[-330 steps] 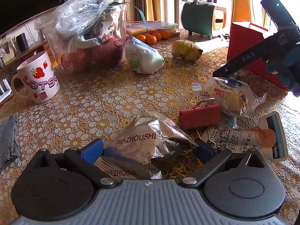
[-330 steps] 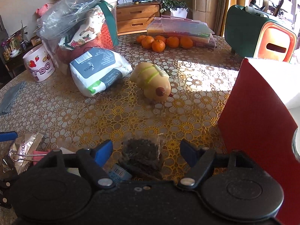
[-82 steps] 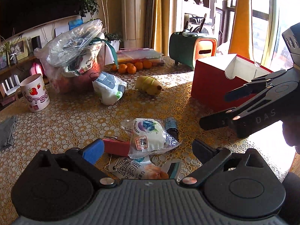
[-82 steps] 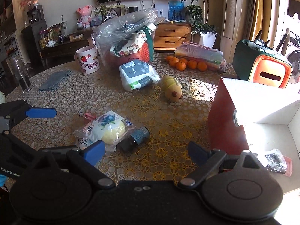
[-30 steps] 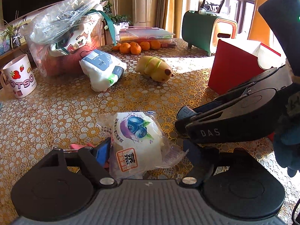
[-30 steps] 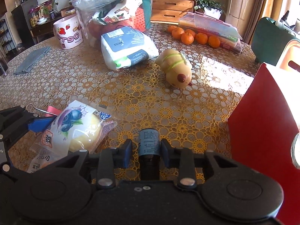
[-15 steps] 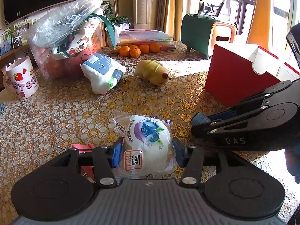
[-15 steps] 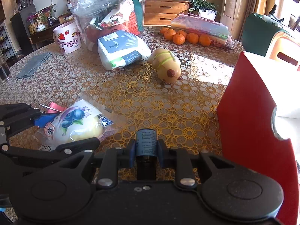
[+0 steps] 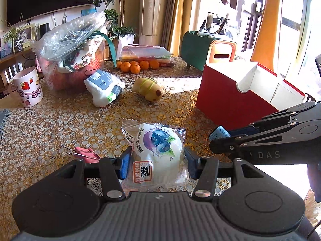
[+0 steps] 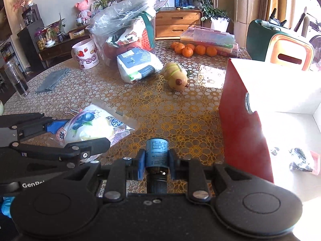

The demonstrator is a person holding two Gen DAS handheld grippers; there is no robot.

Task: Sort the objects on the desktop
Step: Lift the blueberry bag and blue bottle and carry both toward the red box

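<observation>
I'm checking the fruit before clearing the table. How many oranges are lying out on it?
5, huddled at the far side of the table against the stack of flat plastic cases. Others may be hidden behind them.

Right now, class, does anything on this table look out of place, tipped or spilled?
Nothing is spilled or damaged. The yellow toy lies on its side mid-table, and a red binder clip lies loose beside the left gripper. The bun packet and small bottle are simply held.
</observation>
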